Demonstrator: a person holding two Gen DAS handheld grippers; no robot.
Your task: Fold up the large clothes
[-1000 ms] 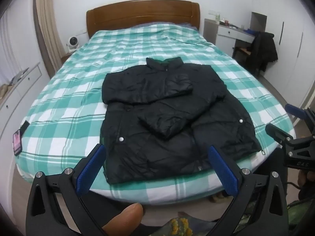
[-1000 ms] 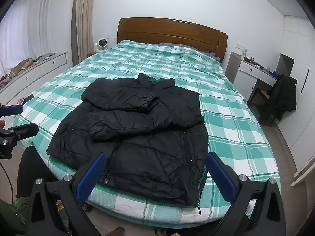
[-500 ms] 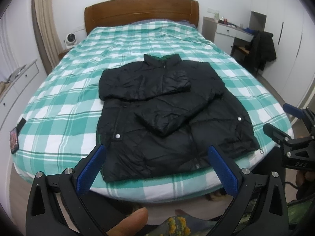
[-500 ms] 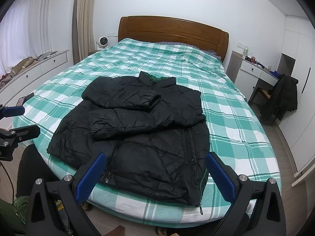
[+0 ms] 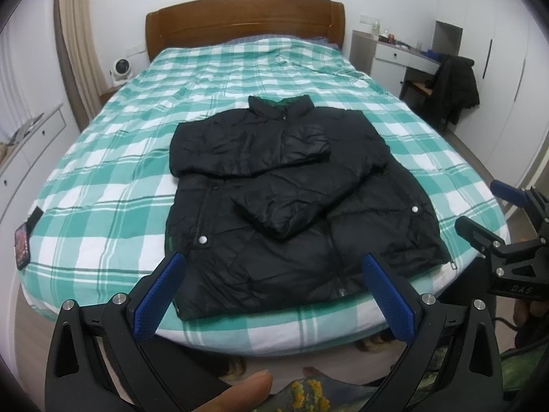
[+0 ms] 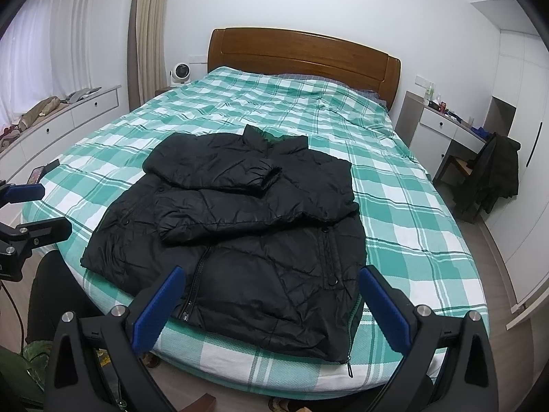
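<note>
A black puffer jacket (image 5: 291, 199) (image 6: 240, 226) lies flat on the green-and-white checked bed (image 5: 113, 178) (image 6: 411, 206), collar toward the headboard, both sleeves folded across its chest. Its hem reaches the bed's near edge. My left gripper (image 5: 272, 271) hovers open just off the foot of the bed, over the hem, holding nothing. My right gripper (image 6: 271, 286) is open too, above the hem's right part, and also appears at the right edge of the left wrist view (image 5: 487, 206). In the right wrist view the left gripper (image 6: 37, 206) shows at the far left.
A wooden headboard (image 5: 243, 17) backs the bed. A white desk (image 6: 442, 130) and a chair draped with a dark coat (image 6: 494, 175) stand on the right. Low white drawers (image 6: 68, 116) run along the left wall. A phone (image 5: 22, 245) lies on the bed's left edge.
Both grippers have shifted only slightly relative to the bed; the jacket lies unchanged and both stay open.
</note>
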